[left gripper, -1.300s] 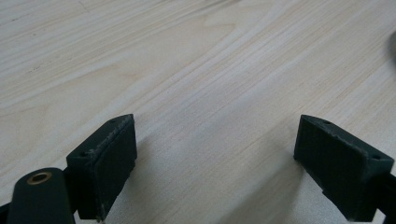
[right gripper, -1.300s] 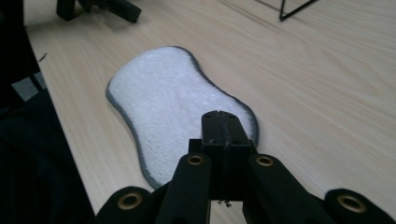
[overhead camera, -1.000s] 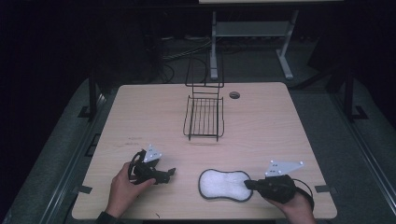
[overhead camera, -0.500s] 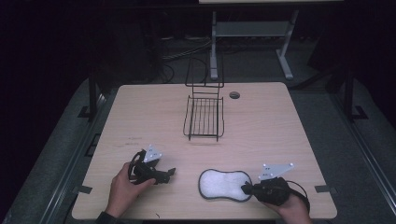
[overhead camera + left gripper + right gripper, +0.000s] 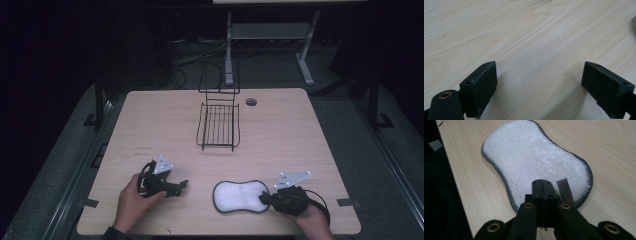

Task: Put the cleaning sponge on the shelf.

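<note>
A white, peanut-shaped scrub pad (image 5: 240, 196) with a dark grey rim lies flat near the table's front edge. My right gripper (image 5: 264, 198) sits at the pad's right end, held by a hand. In the right gripper view its jaws are pressed flat together, shut (image 5: 544, 185), their tips over the near end of the pad (image 5: 534, 162), and I see nothing between them. A grey strap loop (image 5: 565, 190) on the pad shows just beside the jaws. My left gripper (image 5: 182, 186) rests on the table left of the pad. It is open (image 5: 539, 85), with bare wood between its jaws.
A black wire basket (image 5: 218, 125) with a tall back frame stands at the middle of the light wooden table (image 5: 300, 135). A round cable hole (image 5: 251, 102) is behind it to the right. A metal stand and cables lie on the dark floor beyond.
The right hand and its gripper have shifted slightly left, closer onto the pad's right end. The left hand and the pad have stayed put.
</note>
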Available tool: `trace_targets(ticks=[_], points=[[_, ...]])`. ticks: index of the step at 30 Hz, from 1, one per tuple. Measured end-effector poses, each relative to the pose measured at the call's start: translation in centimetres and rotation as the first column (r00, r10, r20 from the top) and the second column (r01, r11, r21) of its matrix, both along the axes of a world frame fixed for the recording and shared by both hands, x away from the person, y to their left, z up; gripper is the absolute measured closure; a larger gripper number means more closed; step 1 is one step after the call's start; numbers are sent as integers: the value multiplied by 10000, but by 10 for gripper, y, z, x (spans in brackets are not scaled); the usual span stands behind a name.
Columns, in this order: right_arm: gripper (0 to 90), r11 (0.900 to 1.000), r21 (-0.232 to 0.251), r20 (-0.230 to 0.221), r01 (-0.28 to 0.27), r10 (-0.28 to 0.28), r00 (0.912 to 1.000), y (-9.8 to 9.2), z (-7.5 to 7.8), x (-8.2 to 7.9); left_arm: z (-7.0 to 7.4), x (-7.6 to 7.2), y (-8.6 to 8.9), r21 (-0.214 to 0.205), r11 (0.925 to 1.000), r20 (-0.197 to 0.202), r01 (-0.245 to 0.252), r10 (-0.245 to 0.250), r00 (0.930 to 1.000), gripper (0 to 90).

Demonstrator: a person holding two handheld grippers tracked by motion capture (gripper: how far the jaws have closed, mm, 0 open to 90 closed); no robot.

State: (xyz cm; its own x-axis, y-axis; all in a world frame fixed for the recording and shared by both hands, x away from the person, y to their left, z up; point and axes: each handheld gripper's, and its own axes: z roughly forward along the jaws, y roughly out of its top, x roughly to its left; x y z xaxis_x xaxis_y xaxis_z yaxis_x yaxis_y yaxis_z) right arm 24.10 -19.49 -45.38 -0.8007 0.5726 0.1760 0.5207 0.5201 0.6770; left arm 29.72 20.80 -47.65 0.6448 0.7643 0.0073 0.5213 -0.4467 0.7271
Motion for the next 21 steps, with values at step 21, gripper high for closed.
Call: trace_targets(ticks=[21], points=[[899, 9971, -241, 392, 726, -716, 9967, 0, -1, 40, 0, 0, 0, 3, 10000, -4, -1, 1, 10000, 123]])
